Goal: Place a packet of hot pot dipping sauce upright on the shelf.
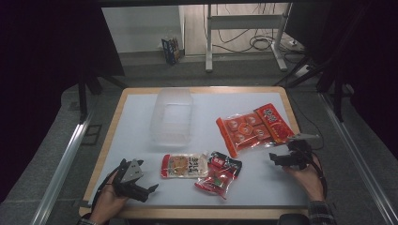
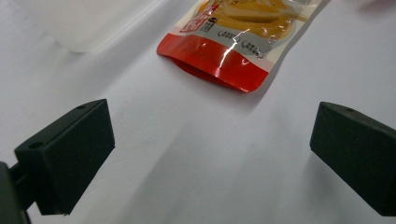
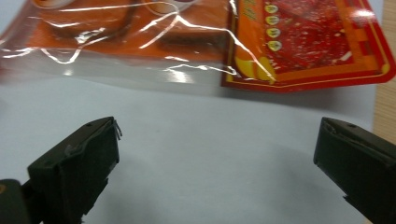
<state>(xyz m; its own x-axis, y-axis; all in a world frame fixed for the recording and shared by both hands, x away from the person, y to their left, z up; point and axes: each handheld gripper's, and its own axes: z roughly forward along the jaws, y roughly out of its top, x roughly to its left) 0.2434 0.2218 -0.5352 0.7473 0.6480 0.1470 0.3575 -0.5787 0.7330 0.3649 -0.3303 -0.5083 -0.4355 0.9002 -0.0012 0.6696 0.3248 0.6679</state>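
Note:
My left gripper [image 1: 149,192] rests open near the table's front left corner, nothing between its jaws [image 2: 210,154]. Ahead of it lies a red-edged snack pouch [image 1: 184,165] [image 2: 229,44]. My right gripper [image 1: 280,153] stands open at the right side [image 3: 215,163], just short of a large orange multipack of round snacks [image 1: 244,131] [image 3: 121,32] and a red packet [image 1: 274,123] [image 3: 308,42] lying against it. A small red and black packet [image 1: 225,162] and a red clear-wrapped packet [image 1: 212,182] lie in the front middle.
A clear plastic bin [image 1: 172,115] [image 2: 79,23] stands on the white table top [image 1: 131,136] behind the pouch. The wooden table edge [image 3: 385,107] runs close to my right gripper. Beyond the table are desk legs, cables and a small box [image 1: 171,49] on the floor.

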